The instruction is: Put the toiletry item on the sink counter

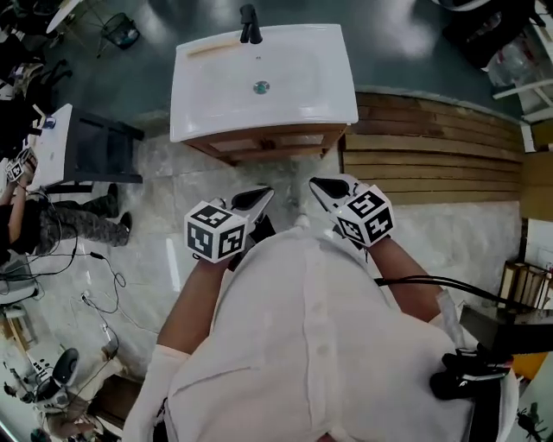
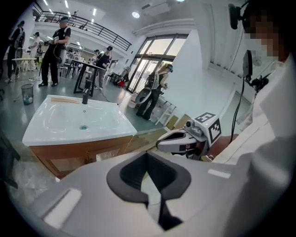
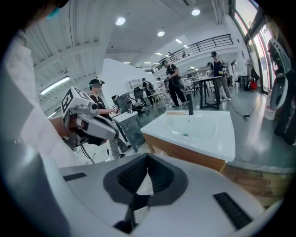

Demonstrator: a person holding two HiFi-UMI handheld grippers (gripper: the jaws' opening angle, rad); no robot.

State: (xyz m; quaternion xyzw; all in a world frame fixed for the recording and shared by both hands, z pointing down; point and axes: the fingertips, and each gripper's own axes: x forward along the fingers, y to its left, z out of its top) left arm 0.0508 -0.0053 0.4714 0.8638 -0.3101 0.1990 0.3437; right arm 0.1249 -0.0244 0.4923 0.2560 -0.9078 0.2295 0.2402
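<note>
Tan toiletry item (image 1: 212, 48) lies on sink counter's (image 1: 333, 108) back-left edge, beside faucet (image 1: 250, 24), so it looks placed. Your left gripper (image 1: 262, 196): clenched, empty. Right gripper (image 1: 319, 184): same. You hold both short of the front edge, probably because there's nothing more to carry.

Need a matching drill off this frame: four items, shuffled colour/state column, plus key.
Items:
1. faucet
2. sink counter
3. cabinet
4. left gripper

Descriptions:
A. wood-brown, under the sink counter
B. black, at the sink counter's far edge
C. jaws together, nothing between them
D. white, with a drain in the middle

Pairs: 1-B, 2-D, 3-A, 4-C
</note>
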